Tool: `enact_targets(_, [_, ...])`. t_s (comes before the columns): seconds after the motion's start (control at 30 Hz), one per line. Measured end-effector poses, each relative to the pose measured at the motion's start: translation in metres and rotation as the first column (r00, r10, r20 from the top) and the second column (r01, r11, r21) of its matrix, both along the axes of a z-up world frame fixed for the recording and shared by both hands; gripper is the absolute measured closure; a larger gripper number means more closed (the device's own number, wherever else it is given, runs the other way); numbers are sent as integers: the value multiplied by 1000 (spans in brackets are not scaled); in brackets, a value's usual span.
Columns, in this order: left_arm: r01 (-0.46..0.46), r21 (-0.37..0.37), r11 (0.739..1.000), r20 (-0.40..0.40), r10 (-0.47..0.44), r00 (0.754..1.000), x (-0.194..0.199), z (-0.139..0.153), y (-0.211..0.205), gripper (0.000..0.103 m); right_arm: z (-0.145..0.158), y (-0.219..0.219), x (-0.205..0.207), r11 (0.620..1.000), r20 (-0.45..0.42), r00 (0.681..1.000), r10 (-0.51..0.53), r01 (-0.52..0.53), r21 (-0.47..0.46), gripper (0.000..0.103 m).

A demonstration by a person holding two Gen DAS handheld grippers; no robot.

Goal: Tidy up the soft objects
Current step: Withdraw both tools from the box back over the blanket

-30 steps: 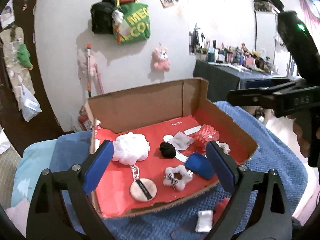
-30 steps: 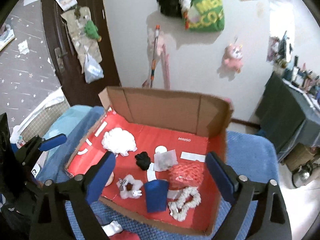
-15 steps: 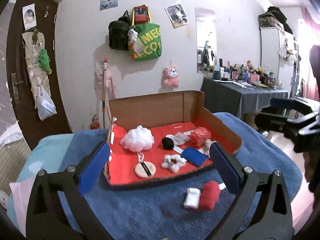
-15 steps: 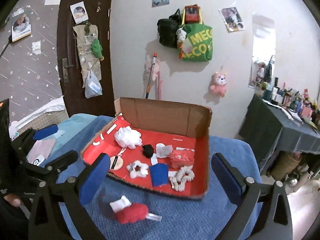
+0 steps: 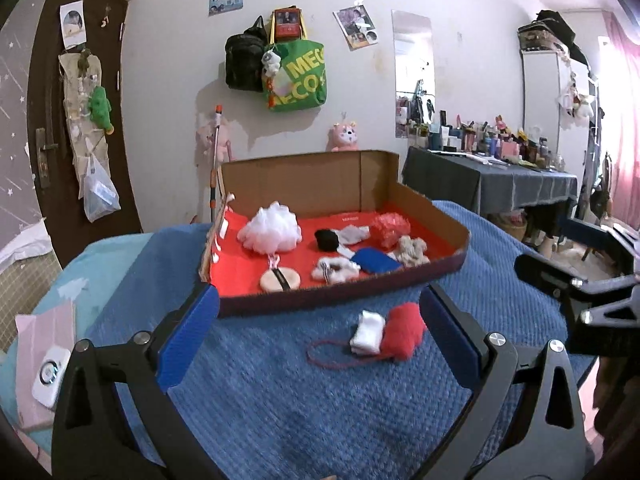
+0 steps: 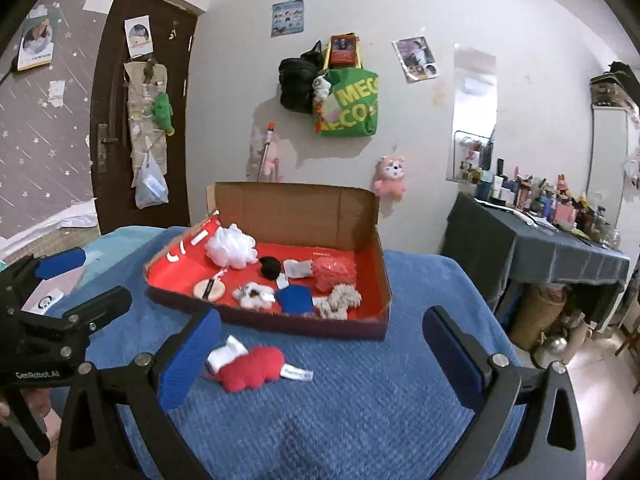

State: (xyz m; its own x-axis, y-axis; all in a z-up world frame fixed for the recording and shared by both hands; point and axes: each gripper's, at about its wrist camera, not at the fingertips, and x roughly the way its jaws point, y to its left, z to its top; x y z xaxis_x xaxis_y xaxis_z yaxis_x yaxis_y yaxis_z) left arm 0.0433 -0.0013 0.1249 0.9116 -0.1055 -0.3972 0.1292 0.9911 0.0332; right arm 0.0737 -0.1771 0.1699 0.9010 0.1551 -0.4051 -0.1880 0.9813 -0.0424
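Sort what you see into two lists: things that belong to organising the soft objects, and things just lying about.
Belongs to the job:
- cardboard box
- white mesh pouf
- blue pad
- red plush with white end, outside the box on the blue blanket

Just lying about:
- green tote bag
- pink plush on wall
- cluttered side table

My fingers (image 5: 188, 340) wear matt blue rubbery pads on black plastic arms with shiny metal screws. Below them, the blue waffle-knit blanket (image 5: 320, 400) looks coarse. The brown cardboard box (image 5: 304, 184) is dull, its red paper lining smooth. The red plush toy (image 6: 250, 368) looks fuzzy.
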Motion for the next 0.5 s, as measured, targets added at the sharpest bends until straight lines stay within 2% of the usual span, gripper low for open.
enact_targets(0.23, [18,-10,1000,-46,-19,999,3,-34,-8,1,-45,-9,-6,997,-40,999,-25,27,71,0])
enact_targets(0.5, [-2,-19,1000,-113,0,994,8,-65,-9,1,-79,-13,-3,996,-100,994,-49,57,76,0])
